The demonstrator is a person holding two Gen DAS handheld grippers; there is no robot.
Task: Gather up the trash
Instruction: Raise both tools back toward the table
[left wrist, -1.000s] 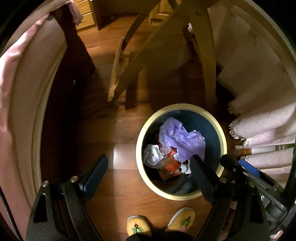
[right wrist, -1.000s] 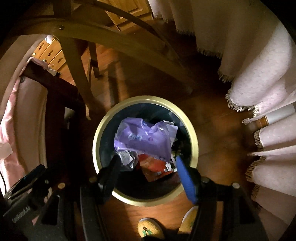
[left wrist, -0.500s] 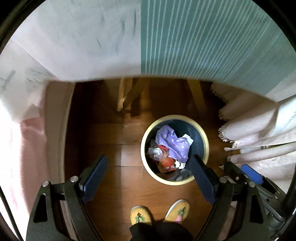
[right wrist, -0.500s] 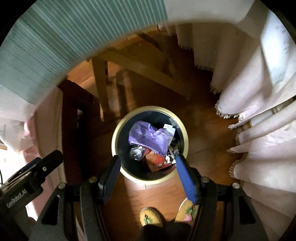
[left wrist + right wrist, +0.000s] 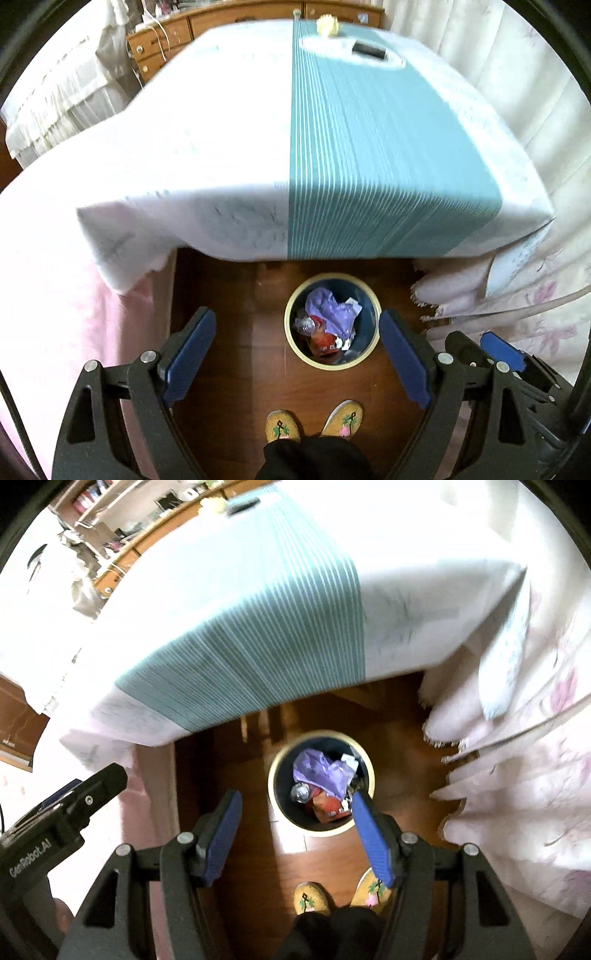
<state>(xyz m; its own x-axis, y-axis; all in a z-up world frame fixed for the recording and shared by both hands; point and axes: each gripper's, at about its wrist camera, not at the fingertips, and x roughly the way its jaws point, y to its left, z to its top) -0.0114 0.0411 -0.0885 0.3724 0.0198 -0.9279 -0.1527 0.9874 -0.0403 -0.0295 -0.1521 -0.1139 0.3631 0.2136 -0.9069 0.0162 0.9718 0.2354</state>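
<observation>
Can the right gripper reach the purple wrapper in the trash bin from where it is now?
Probably yes. The right gripper is open and empty, the trash bin has no lid, and the purple wrapper lies on top of the pile. It would have to drop a long way down first.

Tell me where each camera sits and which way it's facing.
Left wrist: on the left tool, high up, facing down at the trash bin and table; slippers show.
Right wrist: on the right tool, facing down likewise; the left tool shows at its left edge.
Shared: bin, striped tablecloth, slippers.
</observation>
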